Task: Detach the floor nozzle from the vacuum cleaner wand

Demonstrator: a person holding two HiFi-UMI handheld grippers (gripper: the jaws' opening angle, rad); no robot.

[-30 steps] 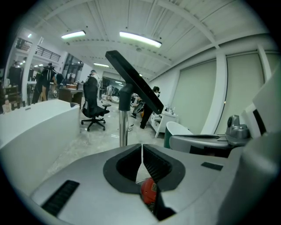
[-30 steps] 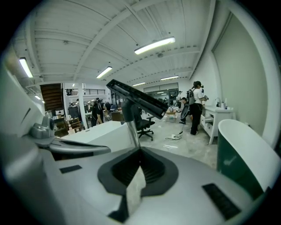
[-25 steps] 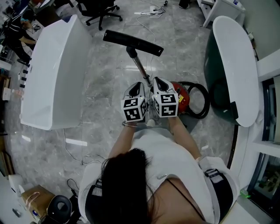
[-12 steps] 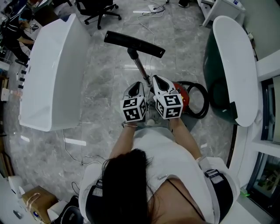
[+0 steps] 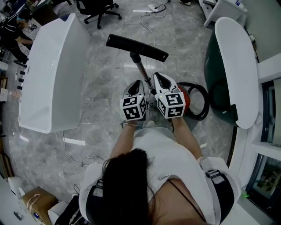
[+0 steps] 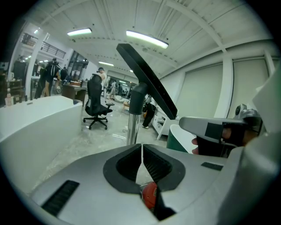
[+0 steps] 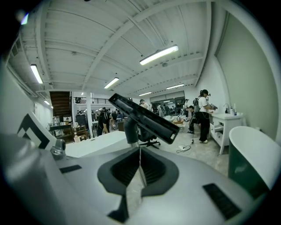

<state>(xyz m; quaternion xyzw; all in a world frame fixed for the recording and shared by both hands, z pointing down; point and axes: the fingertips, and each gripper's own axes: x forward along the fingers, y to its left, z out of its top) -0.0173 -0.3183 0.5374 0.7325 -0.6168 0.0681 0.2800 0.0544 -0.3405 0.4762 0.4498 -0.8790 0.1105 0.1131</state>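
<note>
Both tools were shut with nothing between the jaws: our left tool had its dark pads meeting tip to tip, and our right tool showed the same narrow seam. From the head view we held them side by side, close together in front of our body. The metal wand ran out from between them; we could not tell whether either tool pressed on the tube.

At the wand's far end the floor nozzle was joined on by its dark neck. It was a long black bar lying crosswise and slanted.

Just beside our right tool, and partly hidden under it, sat the red vacuum body. Its black hose looped out to the right, near the green side of a curved white worktop. Another white worktop stood to the left. The nozzle lay over the grey marbled floor between the two, apart from both.

Beyond the nozzle we saw a black office chair and a white cable trailing on the floor. A person was at the far left edge.
</note>
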